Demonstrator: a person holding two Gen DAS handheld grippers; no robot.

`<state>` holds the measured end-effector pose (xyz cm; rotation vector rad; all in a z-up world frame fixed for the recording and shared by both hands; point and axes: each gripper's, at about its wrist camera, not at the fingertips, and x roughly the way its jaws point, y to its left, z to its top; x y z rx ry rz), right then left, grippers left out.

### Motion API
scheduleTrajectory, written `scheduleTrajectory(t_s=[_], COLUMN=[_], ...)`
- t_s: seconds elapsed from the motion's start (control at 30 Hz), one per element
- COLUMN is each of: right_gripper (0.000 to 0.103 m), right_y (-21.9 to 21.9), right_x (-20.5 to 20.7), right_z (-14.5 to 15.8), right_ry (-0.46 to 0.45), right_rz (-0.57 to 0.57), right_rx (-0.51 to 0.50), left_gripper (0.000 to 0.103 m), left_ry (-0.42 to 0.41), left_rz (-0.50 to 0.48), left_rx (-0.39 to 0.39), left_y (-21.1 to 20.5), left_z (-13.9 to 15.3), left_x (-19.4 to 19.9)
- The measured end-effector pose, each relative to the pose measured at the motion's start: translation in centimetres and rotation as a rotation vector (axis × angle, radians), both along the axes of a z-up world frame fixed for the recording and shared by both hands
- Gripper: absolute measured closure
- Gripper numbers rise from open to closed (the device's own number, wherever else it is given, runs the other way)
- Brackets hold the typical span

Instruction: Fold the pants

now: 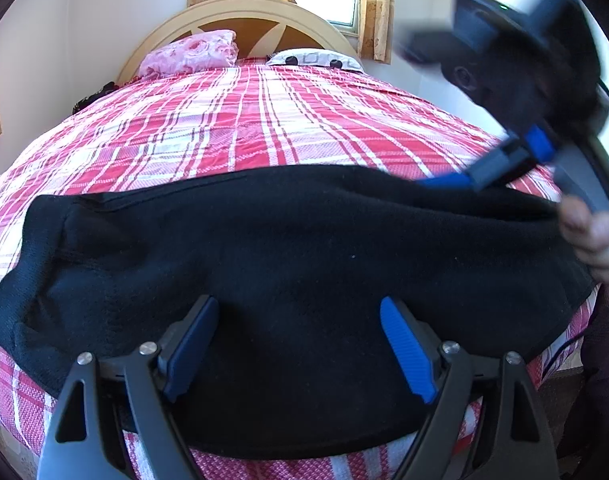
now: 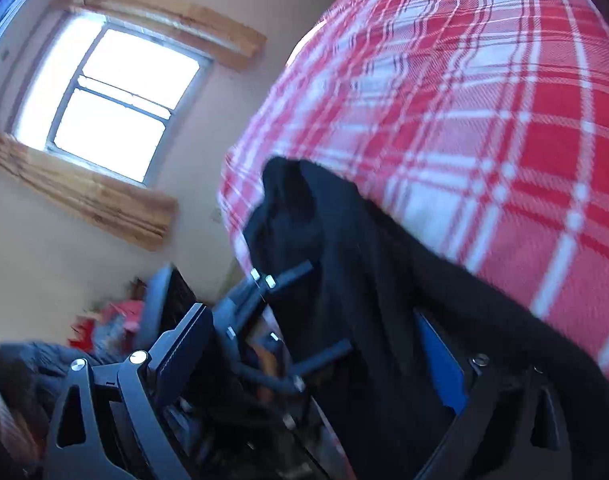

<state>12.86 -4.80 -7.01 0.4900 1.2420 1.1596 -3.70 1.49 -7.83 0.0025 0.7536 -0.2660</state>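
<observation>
The black pants point(image 1: 288, 264) lie folded in a wide band across the near end of the bed. My left gripper point(image 1: 300, 344) hovers over their near middle, jaws wide open and empty. My right gripper point(image 1: 460, 180) shows blurred at the pants' far right edge, held by a hand point(image 1: 596, 236). In the tilted right wrist view the pants point(image 2: 344, 280) run between the right gripper's point(image 2: 316, 344) spread fingers, with the other gripper showing behind; its jaws stand open.
The bed wears a red and white plaid cover point(image 1: 240, 120). A pink pillow point(image 1: 192, 54) and a white patterned pillow point(image 1: 316, 58) lie by the headboard point(image 1: 240, 20). A window point(image 2: 108, 96) is behind. Clutter sits beside the bed point(image 2: 108, 320).
</observation>
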Motion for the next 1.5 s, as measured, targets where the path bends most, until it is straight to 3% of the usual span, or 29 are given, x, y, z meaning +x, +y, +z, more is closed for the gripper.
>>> scheduleTrajectory(t_s=[0.17, 0.3, 0.37, 0.53, 0.7, 0.83, 0.93, 1.03, 1.1, 1.33, 1.5], right_gripper=[0.005, 0.005, 0.005, 0.005, 0.005, 0.005, 0.005, 0.005, 0.005, 0.004, 0.004], right_y=[-0.3, -3.7, -4.3, -2.8, -1.1, 1.2, 2.3, 1.7, 1.7, 4.6, 4.9], right_x=[3.2, 5.5, 5.5, 1.3, -2.9, -4.6, -4.4, -2.0, -0.6, -1.2, 1.2], right_z=[0.5, 1.0, 1.1, 1.6, 2.4, 1.7, 1.8, 2.0, 0.8, 0.5, -0.4], right_ry=[0.023, 0.026, 0.058, -0.03, -0.134, -0.192, -0.246, -0.277, -0.194, -0.124, -0.054], right_rz=[-0.15, -0.323, -0.3, -0.138, -0.027, 0.054, 0.047, -0.07, -0.089, 0.128, 0.086], right_rx=[0.154, 0.281, 0.294, 0.057, -0.028, -0.202, -0.266, -0.279, -0.232, -0.188, -0.133], left_gripper=[0.016, 0.016, 0.016, 0.015, 0.015, 0.015, 0.015, 0.015, 0.015, 0.015, 0.015], left_ry=[0.002, 0.005, 0.007, 0.001, 0.002, 0.003, 0.002, 0.003, 0.005, 0.0, 0.0], left_rz=[-0.002, -0.005, -0.012, -0.015, -0.019, -0.023, -0.021, -0.026, -0.033, -0.042, -0.042], left_rx=[-0.007, -0.005, -0.005, -0.004, -0.003, 0.0, -0.002, -0.002, -0.002, -0.011, -0.013], left_y=[0.1, 0.1, 0.1, 0.2, 0.2, 0.3, 0.3, 0.4, 0.5, 0.6, 0.6], left_z=[0.0, 0.0, 0.0, -0.1, 0.0, 0.0, 0.0, 0.0, -0.1, -0.2, -0.2], left_x=[0.0, 0.0, 0.0, 0.0, -0.2, -0.3, -0.4, -0.6, -0.7, -0.7, -0.6])
